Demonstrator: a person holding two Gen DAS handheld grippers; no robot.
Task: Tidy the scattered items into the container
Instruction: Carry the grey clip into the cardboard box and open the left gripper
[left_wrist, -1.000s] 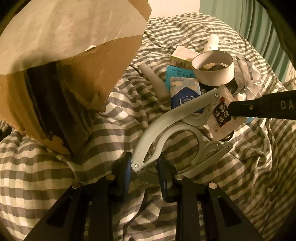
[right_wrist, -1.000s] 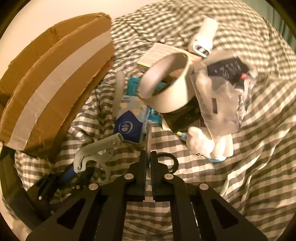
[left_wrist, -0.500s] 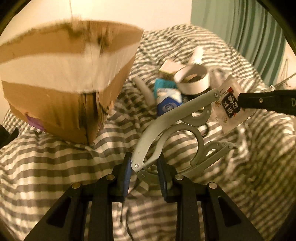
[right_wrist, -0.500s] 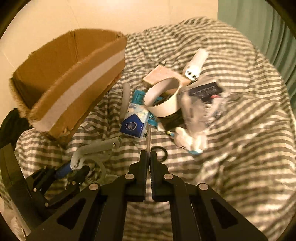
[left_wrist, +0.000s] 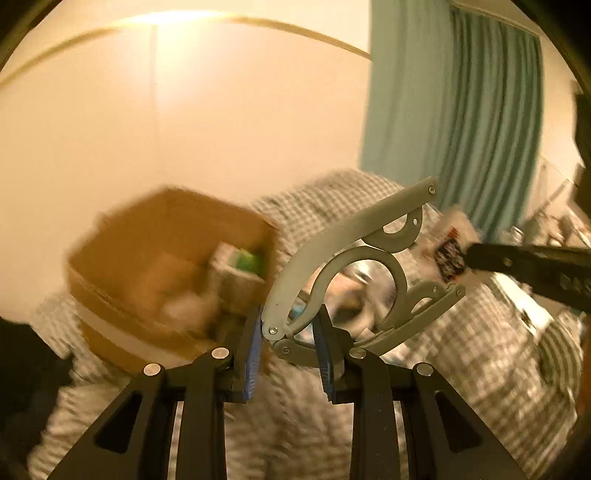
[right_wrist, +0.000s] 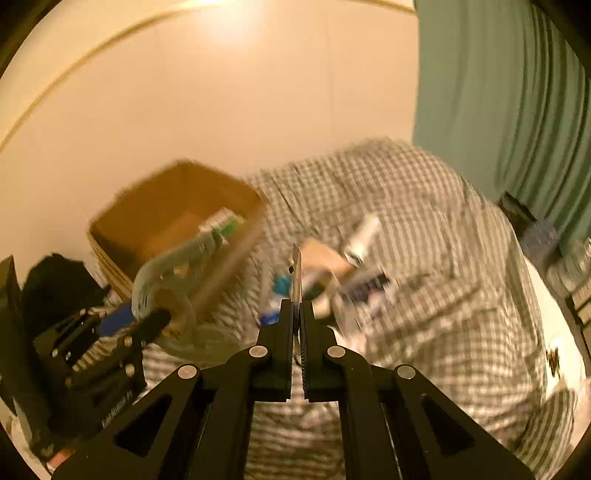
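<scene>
Left gripper (left_wrist: 288, 343) clamped narrowly on the hinge end of a grey folding hanger (left_wrist: 354, 266), blue pads (left_wrist: 253, 350) against its pivot. Long axis of the hanger running up and to the right from the jaws, folded arms and curved hook fanning away from the gripper. Right gripper (right_wrist: 296, 325) pressed almost flat on a thin packet (right_wrist: 296, 273), seen edge-on, standing straight up out of the jaws; seen from the left wrist, a small sachet with dark print (left_wrist: 448, 254) at that gripper's tip, beyond the hanger on the right.

Below both, a grey-and-white checked bedcover (right_wrist: 424, 229), rumpled. Ahead and left of the grippers, an open cardboard box (right_wrist: 177, 218) on the cover, something green and white inside. Ahead of the right gripper, blurred scattered items (right_wrist: 343, 273) on the cover. Behind, a plain cream wall (right_wrist: 240, 103); to the right, a green curtain (right_wrist: 509, 92).
</scene>
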